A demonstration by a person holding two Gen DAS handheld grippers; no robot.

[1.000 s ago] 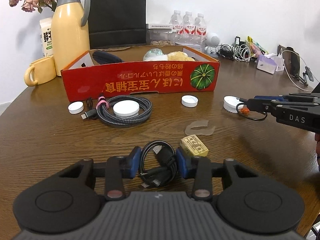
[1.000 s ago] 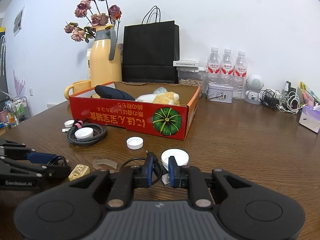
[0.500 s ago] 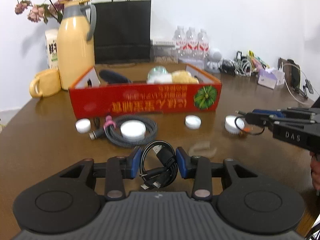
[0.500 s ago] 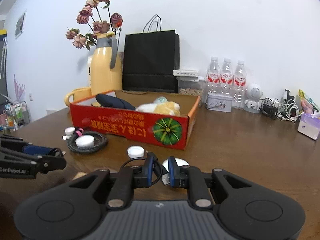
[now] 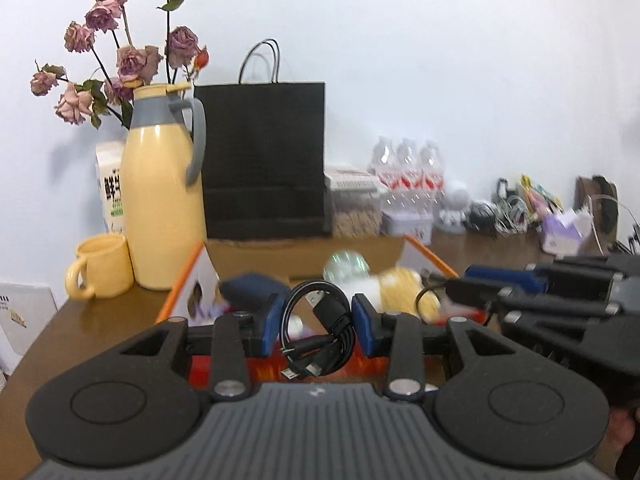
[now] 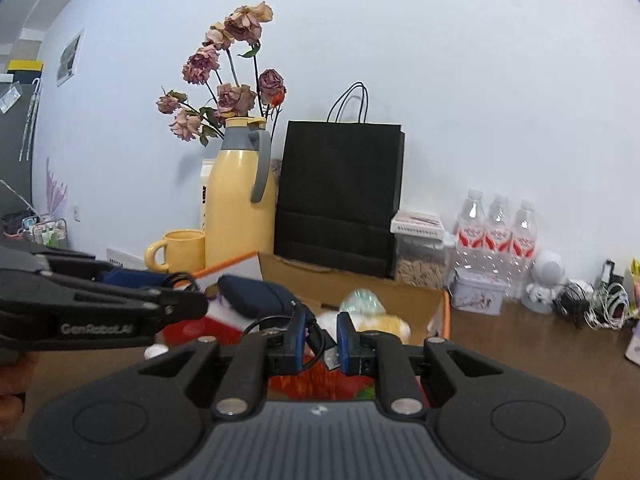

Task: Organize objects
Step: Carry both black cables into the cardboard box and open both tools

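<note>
Box (image 5: 304, 256) is lying just ahead of and below both claws. Left claw (image 5: 316, 322) is pinching the coiled black cable (image 5: 320, 328); right claw (image 6: 318, 340) is pinching a thin looped cable (image 6: 320, 340). Both hanging over the near wall, left one leftward.

Both the left gripper (image 5: 316, 330) and right gripper (image 6: 319, 342) are clamped, side by side.

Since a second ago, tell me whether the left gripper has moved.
Yes. The left gripper, shut on the coiled black cable, has risen and gone forward: it was low over the table before the red box, and is now at the box's rim.
</note>
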